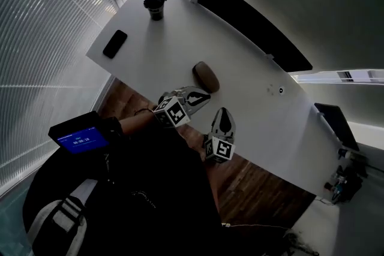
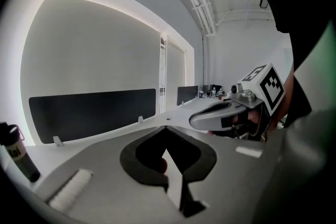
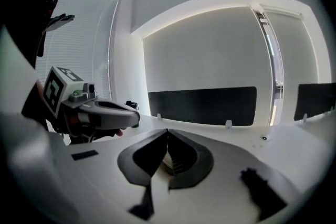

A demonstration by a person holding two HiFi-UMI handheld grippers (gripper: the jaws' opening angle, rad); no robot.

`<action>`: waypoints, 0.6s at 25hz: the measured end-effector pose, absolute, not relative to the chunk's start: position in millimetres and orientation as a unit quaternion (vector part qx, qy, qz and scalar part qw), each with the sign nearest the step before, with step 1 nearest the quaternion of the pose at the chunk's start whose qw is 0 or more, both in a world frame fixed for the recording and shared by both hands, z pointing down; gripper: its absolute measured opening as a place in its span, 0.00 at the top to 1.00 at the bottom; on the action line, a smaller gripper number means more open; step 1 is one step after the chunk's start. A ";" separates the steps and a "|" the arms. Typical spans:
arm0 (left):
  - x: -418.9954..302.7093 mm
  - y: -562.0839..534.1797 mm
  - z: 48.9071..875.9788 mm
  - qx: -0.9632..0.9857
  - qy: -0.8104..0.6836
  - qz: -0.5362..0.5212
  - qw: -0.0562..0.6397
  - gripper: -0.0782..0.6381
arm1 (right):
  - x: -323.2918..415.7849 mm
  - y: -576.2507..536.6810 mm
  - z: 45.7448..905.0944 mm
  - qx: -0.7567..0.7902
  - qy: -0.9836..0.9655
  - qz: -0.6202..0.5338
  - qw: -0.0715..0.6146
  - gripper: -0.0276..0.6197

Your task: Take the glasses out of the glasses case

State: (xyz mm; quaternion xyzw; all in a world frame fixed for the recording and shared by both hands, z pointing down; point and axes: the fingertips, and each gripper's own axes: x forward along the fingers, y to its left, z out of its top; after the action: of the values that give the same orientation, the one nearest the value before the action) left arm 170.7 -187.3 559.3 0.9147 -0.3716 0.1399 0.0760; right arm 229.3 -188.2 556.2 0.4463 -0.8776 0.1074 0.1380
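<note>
The brown oval glasses case (image 1: 206,76) lies closed on the white table (image 1: 252,99), near its front edge. My left gripper (image 1: 204,95) hovers just short of the case with its jaws shut and nothing in them. In the left gripper view the tips of that gripper (image 2: 166,128) meet, and a sliver of the brown case (image 2: 162,165) shows through the gap behind them. My right gripper (image 1: 223,112) is to the right, a little further back, also shut and empty; the right gripper view shows its tips (image 3: 167,131) touching. The glasses are not visible.
A black phone (image 1: 114,44) and a dark bottle (image 1: 155,5) sit at the table's far left. Black divider panels (image 1: 240,15) line the back edge. Wooden floor (image 1: 252,180) shows below the table's front edge. Window blinds (image 1: 42,39) fill the left side.
</note>
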 end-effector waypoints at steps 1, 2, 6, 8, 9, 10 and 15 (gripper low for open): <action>166.7 -194.1 559.7 0.916 -0.370 0.139 0.074 0.88 | 224.9 -193.8 558.8 0.443 -0.878 0.106 0.145 0.95; 162.7 -200.1 560.9 0.916 -0.370 0.140 0.070 0.88 | 221.3 -199.9 560.2 0.442 -0.877 0.106 0.153 0.95; 150.2 -225.1 574.5 0.907 -0.388 0.137 0.087 0.88 | 209.8 -222.0 571.7 0.416 -0.882 0.076 0.209 0.95; 144.6 -242.0 575.9 0.904 -0.396 0.122 0.106 0.88 | 196.3 -229.8 585.2 0.386 -0.890 0.040 0.239 0.95; 142.3 -249.2 575.6 0.904 -0.396 0.119 0.106 0.88 | 189.7 -234.0 591.9 0.379 -0.890 0.026 0.252 0.95; 140.6 -254.6 576.4 0.906 -0.393 0.119 0.102 0.88 | 184.6 -238.3 599.1 0.376 -0.887 0.016 0.267 0.95; 121.9 -254.8 627.7 0.902 -0.376 0.183 0.106 0.88 | 165.9 -252.8 638.6 0.331 -0.880 -0.017 0.341 0.95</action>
State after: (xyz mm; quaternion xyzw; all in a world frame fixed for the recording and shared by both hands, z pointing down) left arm 121.9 -254.8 627.7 0.9022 -0.3756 0.1833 0.1065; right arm 165.9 -252.8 638.6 0.3312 -0.8797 -0.0165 0.3409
